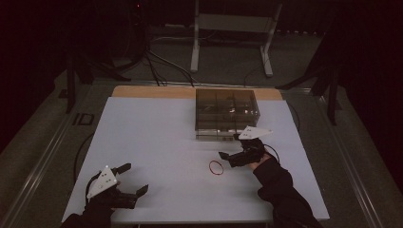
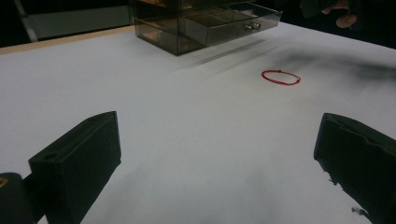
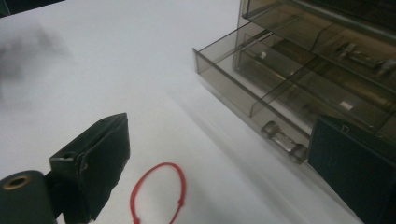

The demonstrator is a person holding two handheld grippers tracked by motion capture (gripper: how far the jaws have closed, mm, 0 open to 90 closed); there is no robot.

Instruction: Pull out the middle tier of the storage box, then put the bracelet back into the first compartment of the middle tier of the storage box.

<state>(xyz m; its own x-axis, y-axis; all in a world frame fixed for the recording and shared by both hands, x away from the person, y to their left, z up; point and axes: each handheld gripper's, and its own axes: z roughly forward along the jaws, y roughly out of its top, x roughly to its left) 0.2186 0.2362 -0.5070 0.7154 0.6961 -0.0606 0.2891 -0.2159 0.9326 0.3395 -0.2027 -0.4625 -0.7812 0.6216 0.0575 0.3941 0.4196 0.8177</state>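
Note:
A thin red string loop (image 1: 209, 166) lies flat on the white table (image 1: 157, 142), a little in front of a smoky clear drawer box (image 1: 227, 114). One low drawer (image 3: 243, 88) of the box is pulled out, its clear knob (image 3: 285, 137) facing me. My right gripper (image 1: 229, 146) hovers open between loop and box, its jaws wide apart, with the red loop (image 3: 161, 164) just below its left jaw. At the table's front left my left gripper (image 1: 133, 178) is open and holds nothing; from it the red loop (image 2: 263, 76) lies far ahead to the right.
Small metal parts lie in the box's compartments (image 3: 355, 51). A bare wooden strip (image 1: 152, 91) edges the table's far side. Beyond it stand a white metal frame (image 1: 233, 28) and cables on the floor. Part of a hand (image 2: 345, 14) shows at the far right.

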